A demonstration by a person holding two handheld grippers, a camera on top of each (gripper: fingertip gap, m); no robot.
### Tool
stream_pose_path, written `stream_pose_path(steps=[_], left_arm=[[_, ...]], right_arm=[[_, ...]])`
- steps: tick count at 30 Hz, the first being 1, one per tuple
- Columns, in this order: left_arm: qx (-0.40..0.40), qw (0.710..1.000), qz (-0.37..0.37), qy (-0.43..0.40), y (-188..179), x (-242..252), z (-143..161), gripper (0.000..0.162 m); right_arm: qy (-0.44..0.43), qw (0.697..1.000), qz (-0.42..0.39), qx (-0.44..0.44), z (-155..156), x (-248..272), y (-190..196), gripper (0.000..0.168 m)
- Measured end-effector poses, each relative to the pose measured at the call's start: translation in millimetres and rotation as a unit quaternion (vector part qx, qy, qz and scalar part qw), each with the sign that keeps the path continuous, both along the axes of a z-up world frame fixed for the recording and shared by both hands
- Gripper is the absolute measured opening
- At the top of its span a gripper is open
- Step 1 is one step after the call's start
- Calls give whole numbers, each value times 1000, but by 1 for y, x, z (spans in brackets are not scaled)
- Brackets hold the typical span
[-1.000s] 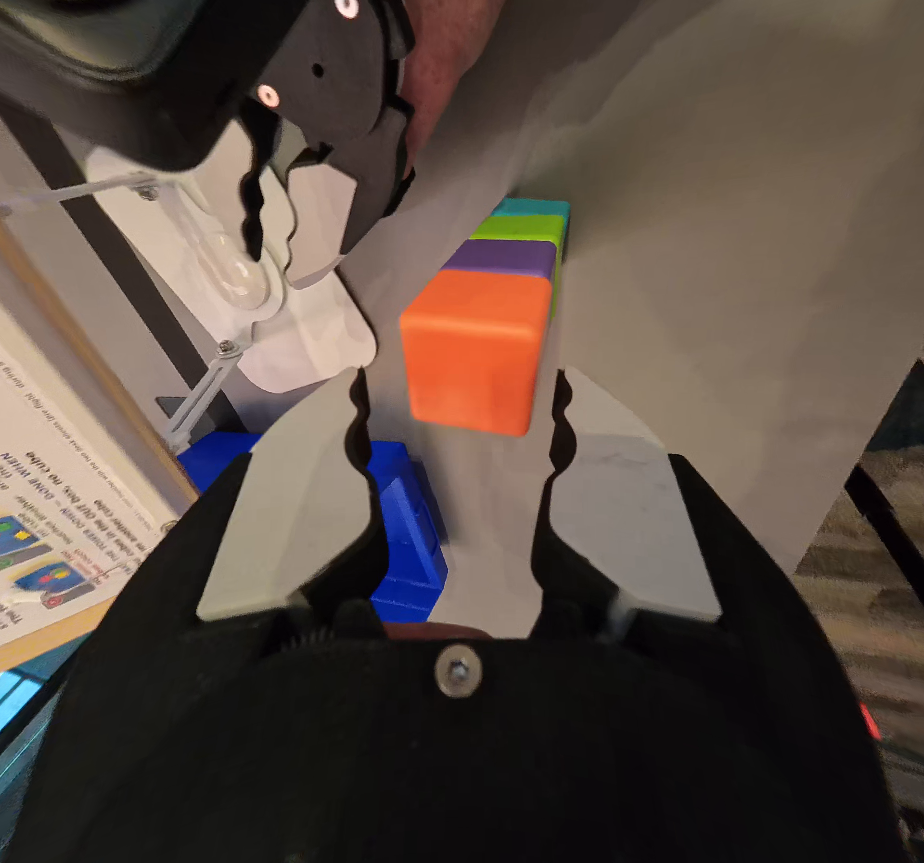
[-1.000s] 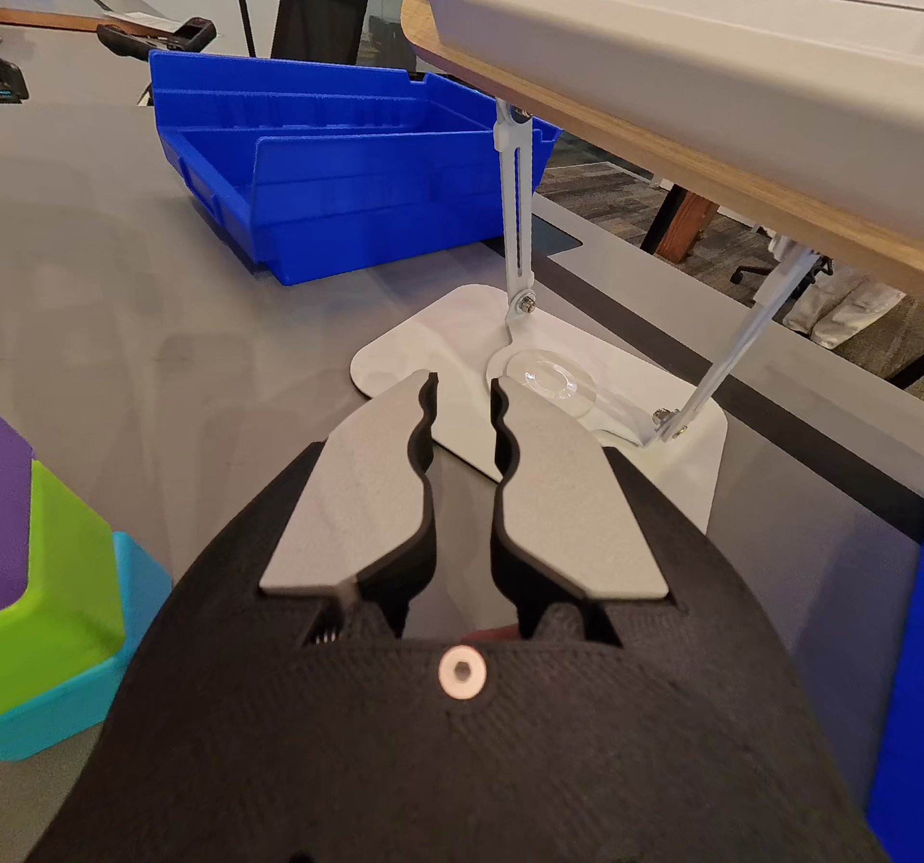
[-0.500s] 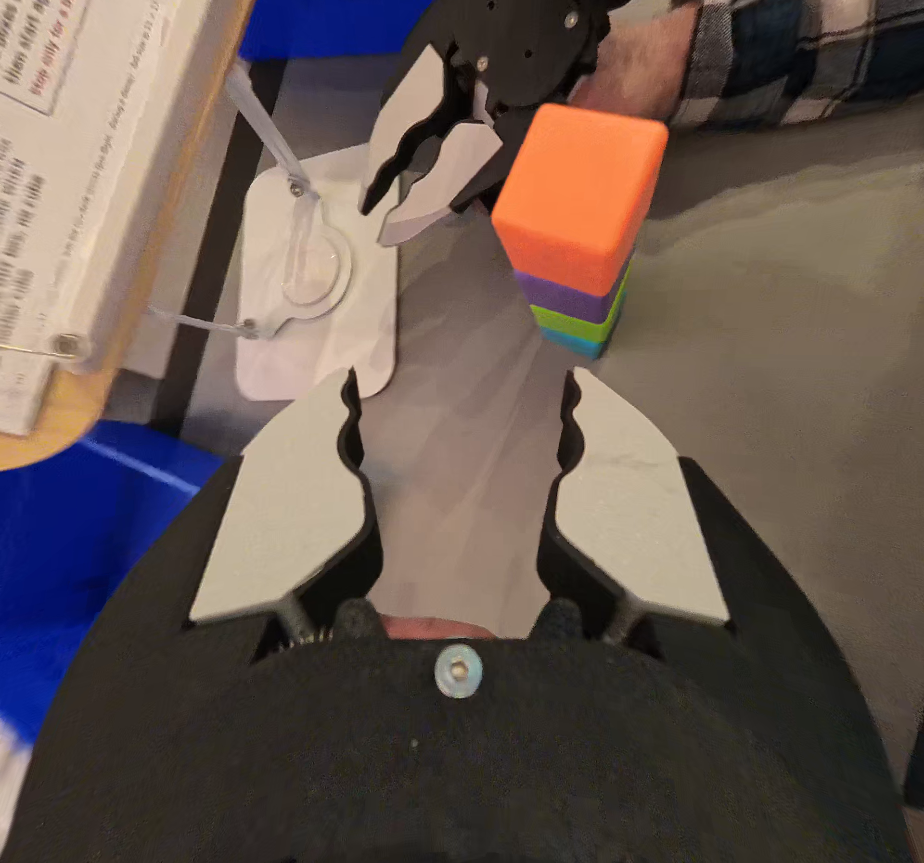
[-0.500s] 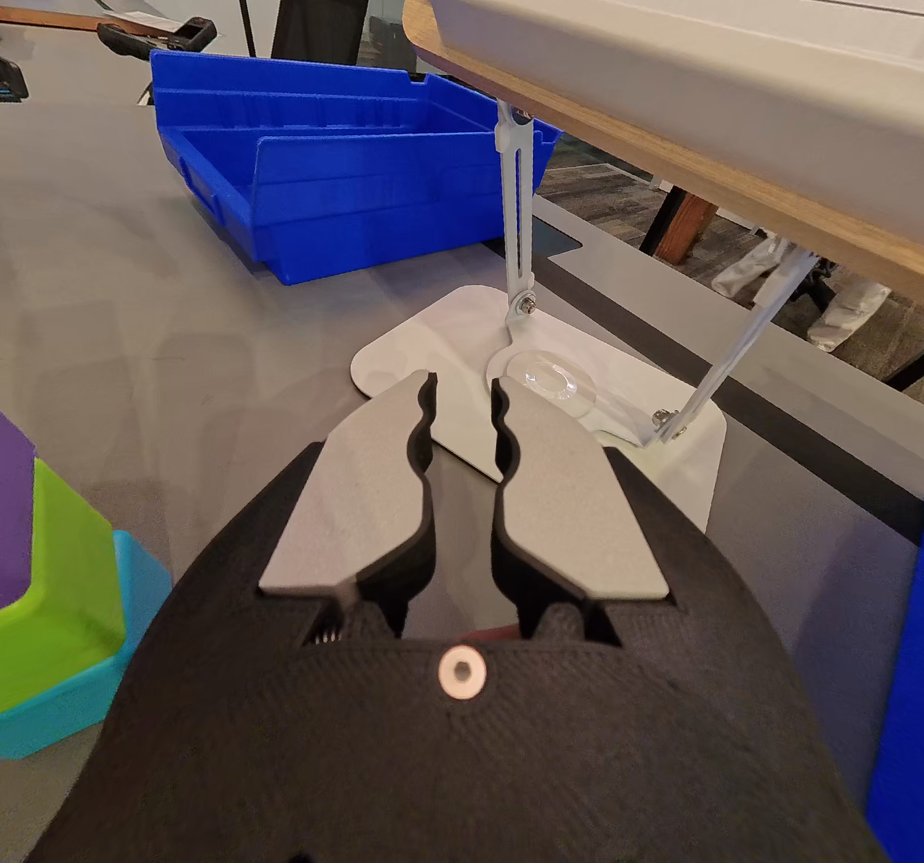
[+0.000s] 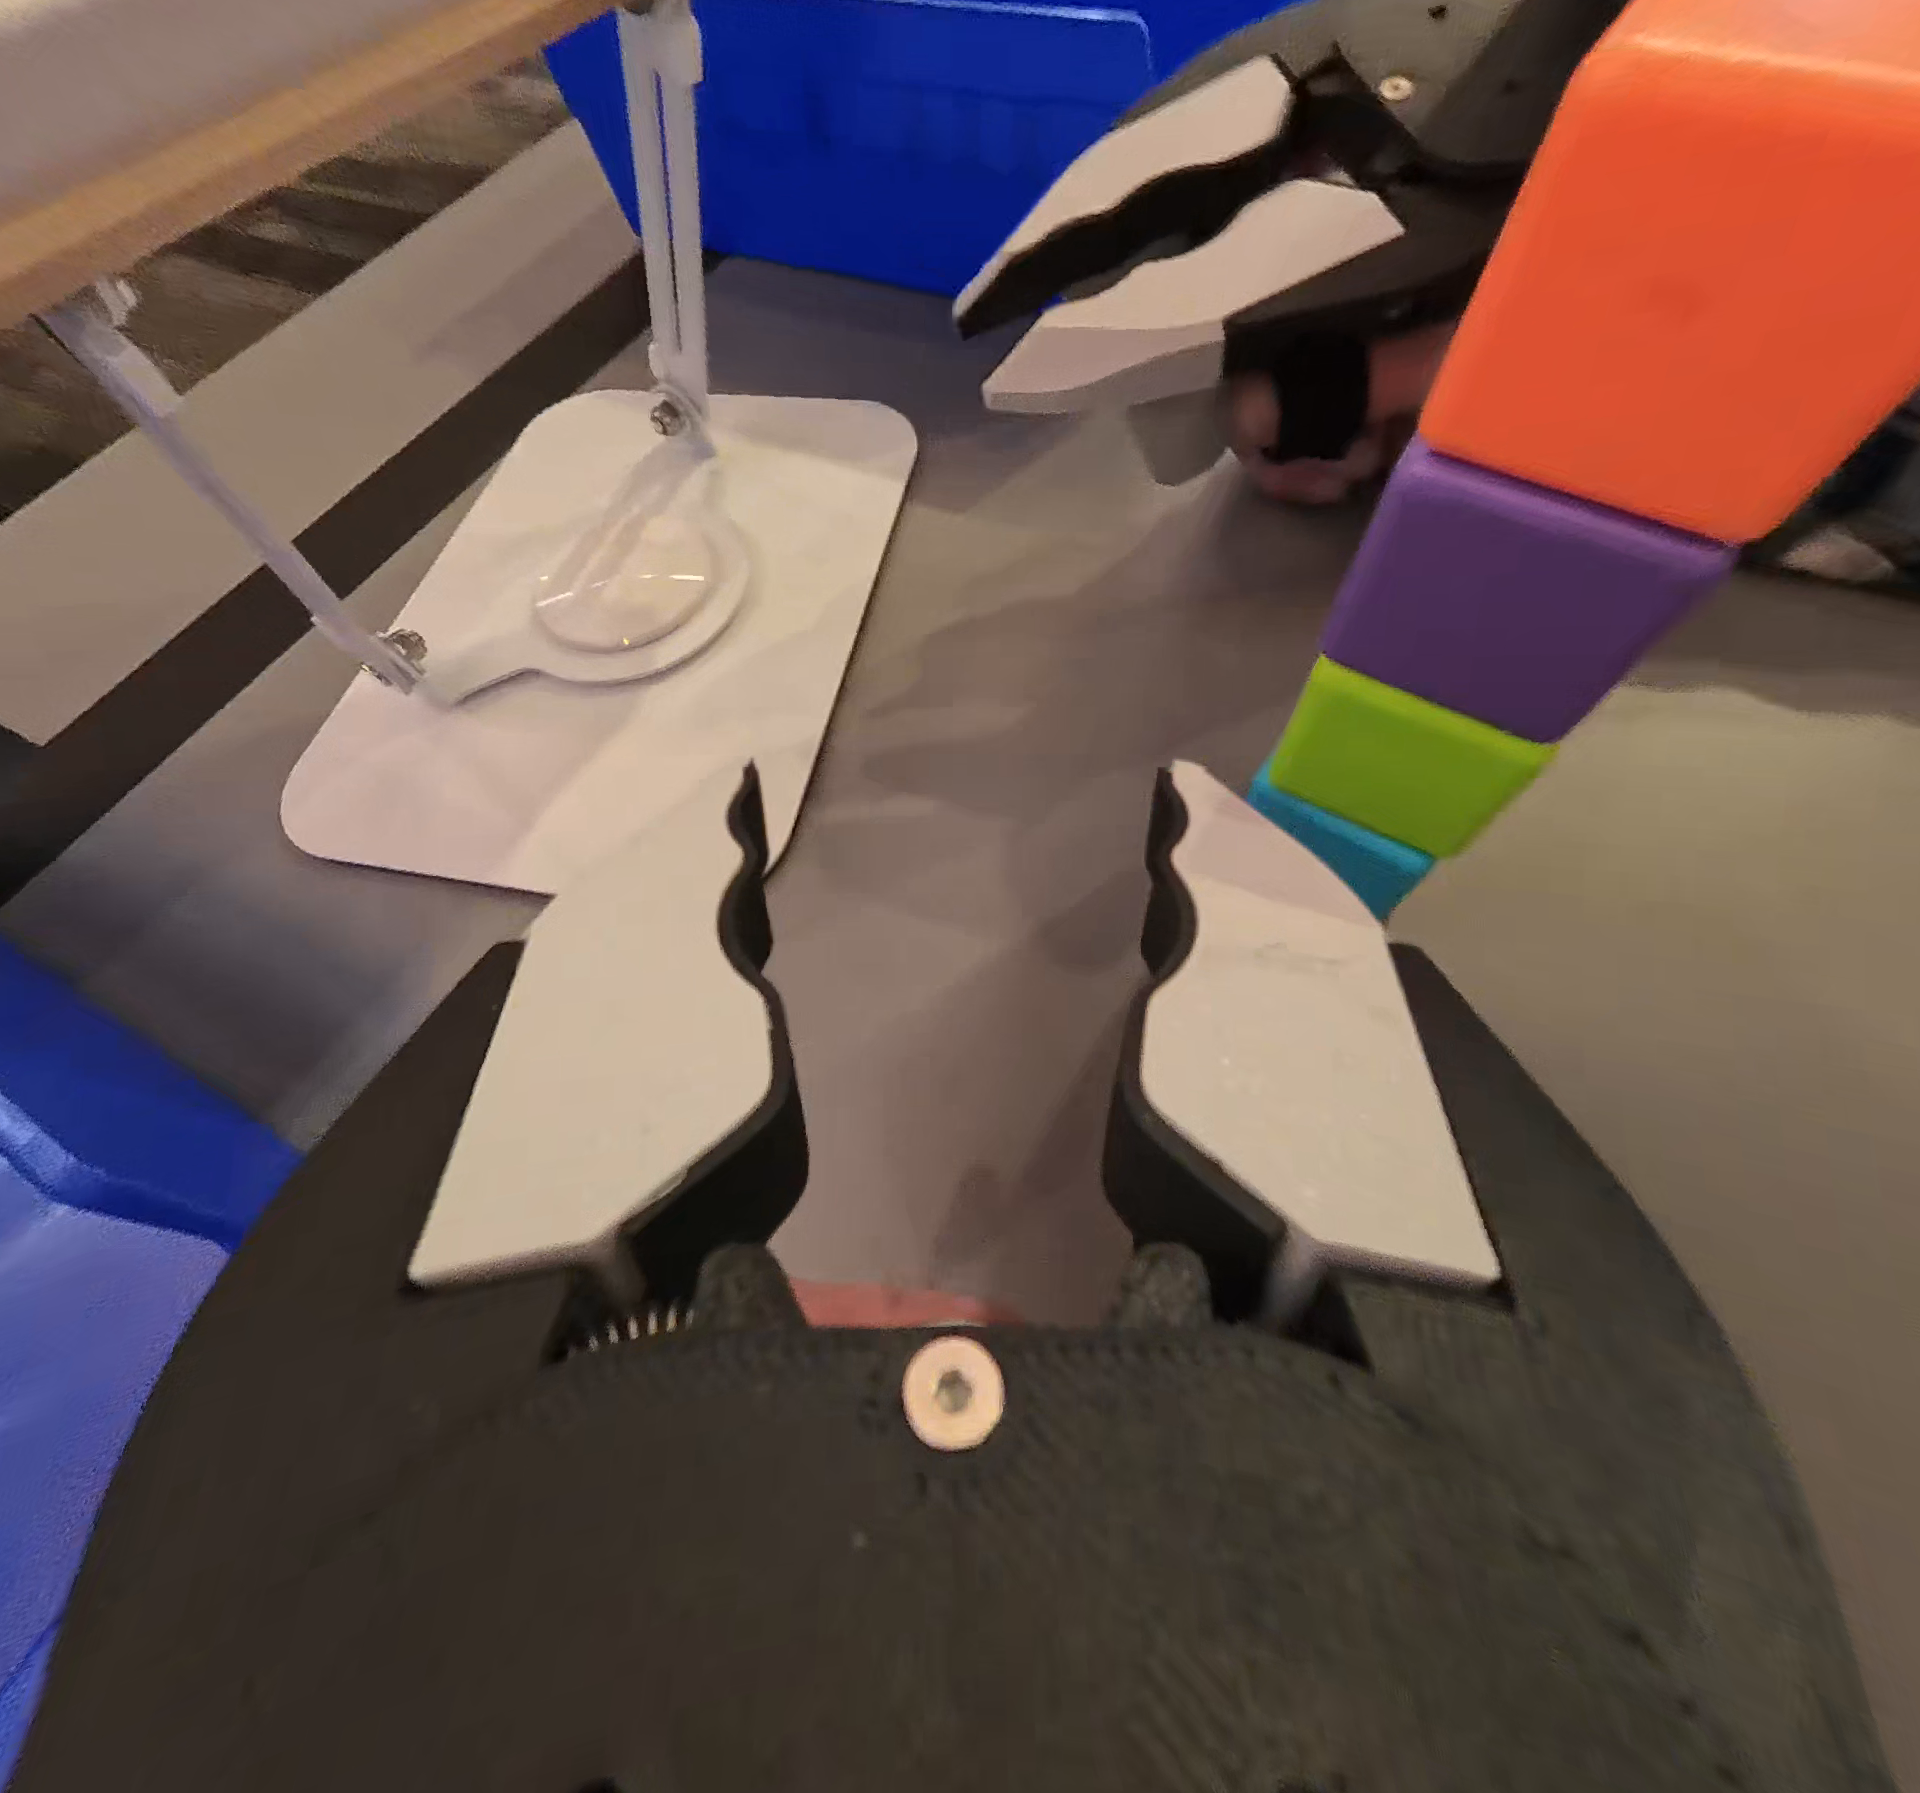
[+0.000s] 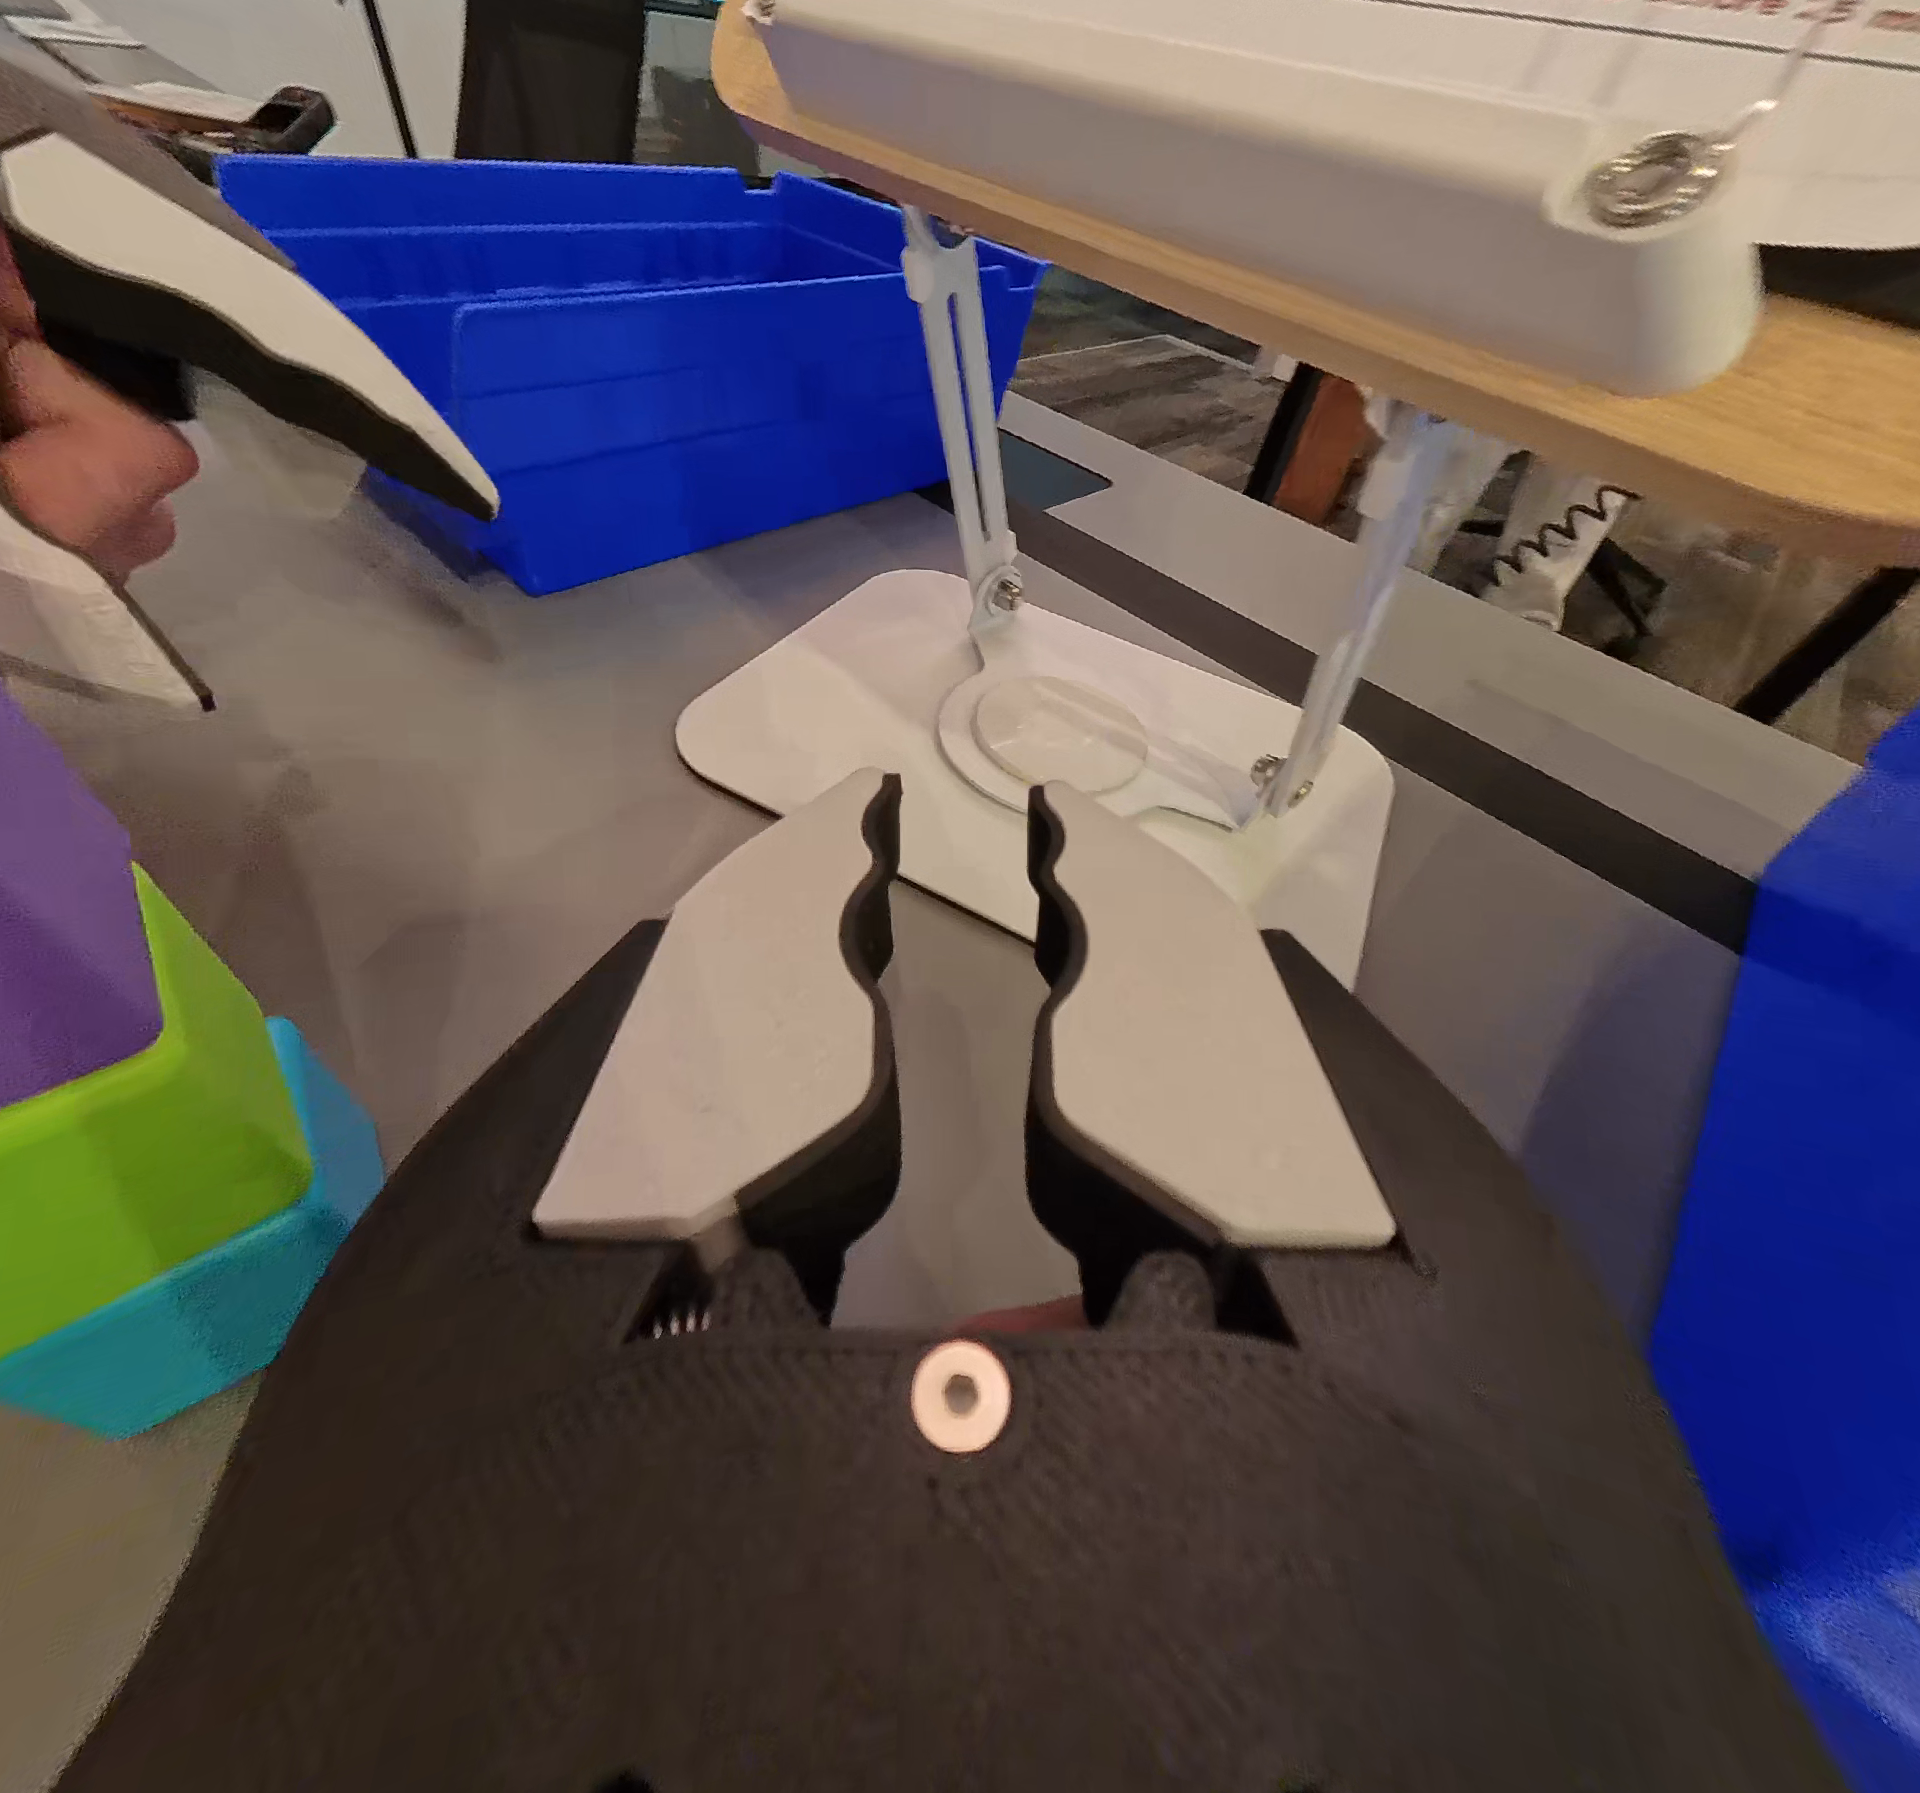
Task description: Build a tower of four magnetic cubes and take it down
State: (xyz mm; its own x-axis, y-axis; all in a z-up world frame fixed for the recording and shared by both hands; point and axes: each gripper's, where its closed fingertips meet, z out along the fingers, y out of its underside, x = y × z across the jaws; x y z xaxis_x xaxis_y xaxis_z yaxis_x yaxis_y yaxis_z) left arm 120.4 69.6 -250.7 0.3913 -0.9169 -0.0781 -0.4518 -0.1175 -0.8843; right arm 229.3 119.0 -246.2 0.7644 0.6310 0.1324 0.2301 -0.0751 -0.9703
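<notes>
A tower of four cubes stands on the grey table, at the right of the left wrist view: orange cube [image 5: 1683,216] on top, then purple cube [image 5: 1507,600], green cube [image 5: 1403,767] and teal cube [image 5: 1340,855] at the bottom. My left gripper [image 5: 961,787] is open and empty, low and just left of the tower's base. My right gripper [image 6: 961,793] is empty, its jaws a narrow gap apart, and it sits right of the tower; it also shows in the left wrist view [image 5: 982,351]. The right wrist view shows purple [image 6: 62,912], green [image 6: 135,1151] and teal [image 6: 208,1328] at its left edge.
A sign board [image 6: 1351,133] stands on thin legs over a white base plate [image 5: 623,652] on the table, just ahead of both grippers. A blue bin [image 6: 623,372] stands behind it. Another blue bin [image 6: 1808,1224] is close on the right. The tips of one gripper are about 12 cm away from the tips of the other.
My left gripper has swung from above the orange cube down to the tower's left side, still open. The tower has not moved. One finger of the left gripper has come into the right wrist view.
</notes>
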Motion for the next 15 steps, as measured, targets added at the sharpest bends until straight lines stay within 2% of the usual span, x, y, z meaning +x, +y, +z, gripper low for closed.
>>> stream_pose_path(steps=[4, 5, 7, 15], left_arm=[[15, 998, 64, -15, 15, 3, -4, 68], [20, 996, 82, -16, 18, 4, -5, 62], [36, 992, 121, 2, 26, 2, -10, 61], [70, 967, 245, -17, 46, -23, -4, 58]], right_arm=[[-5, 998, -65, 4, 0, 19, 2, 24], [-11, 997, -83, 3, -1, 22, 3, 24], [-9, 994, -106, 3, -1, 27, 1, 25], [-3, 991, -137, 5, 1, 34, -2, 31]])
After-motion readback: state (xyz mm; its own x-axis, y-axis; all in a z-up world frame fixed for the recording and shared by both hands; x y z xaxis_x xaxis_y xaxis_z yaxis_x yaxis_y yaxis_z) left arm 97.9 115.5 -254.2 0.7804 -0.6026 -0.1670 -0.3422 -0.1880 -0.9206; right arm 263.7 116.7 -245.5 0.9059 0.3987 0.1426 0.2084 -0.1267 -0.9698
